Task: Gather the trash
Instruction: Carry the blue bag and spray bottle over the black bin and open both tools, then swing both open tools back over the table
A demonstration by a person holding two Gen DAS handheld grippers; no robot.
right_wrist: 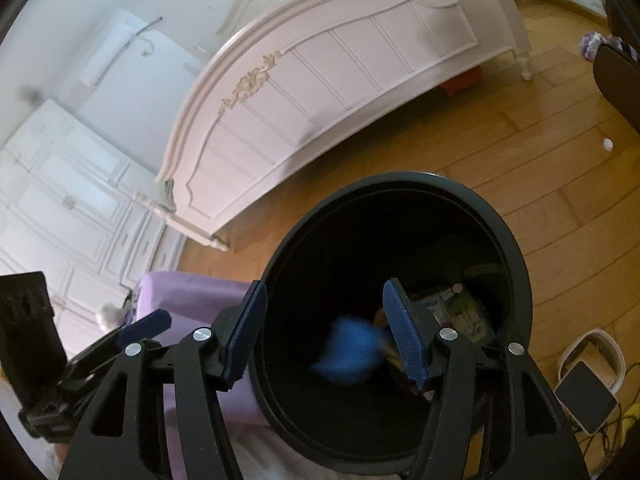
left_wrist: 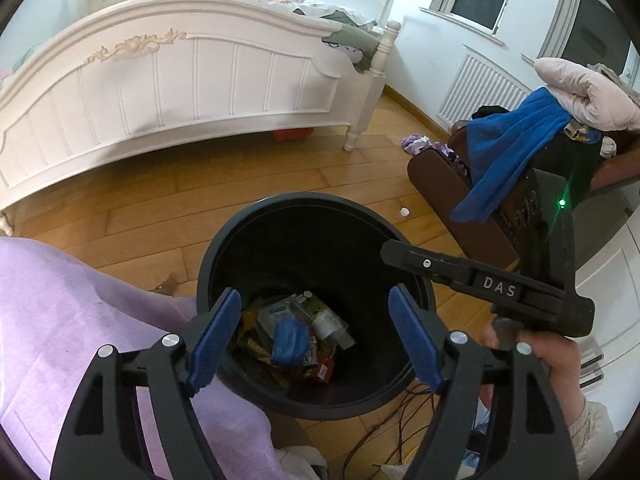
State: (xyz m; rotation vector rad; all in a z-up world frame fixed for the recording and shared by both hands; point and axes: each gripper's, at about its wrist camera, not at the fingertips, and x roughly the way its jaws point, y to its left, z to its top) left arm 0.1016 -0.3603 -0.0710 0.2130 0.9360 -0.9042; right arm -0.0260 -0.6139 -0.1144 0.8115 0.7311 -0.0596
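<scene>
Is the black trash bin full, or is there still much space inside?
Mostly empty. The black trash bin holds only a low layer of wrappers and a blue crumpled piece at the bottom; its dark inner wall is bare above them.

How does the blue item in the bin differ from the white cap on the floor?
The blue item lies inside the black bin, on top of other trash; the white cap lies alone on the wood floor, outside the bin. The blue item looks larger and crumpled; the cap is small and round. In the right wrist view the blue item is blurred, the cap sharp. Neither is held by a gripper.
</scene>
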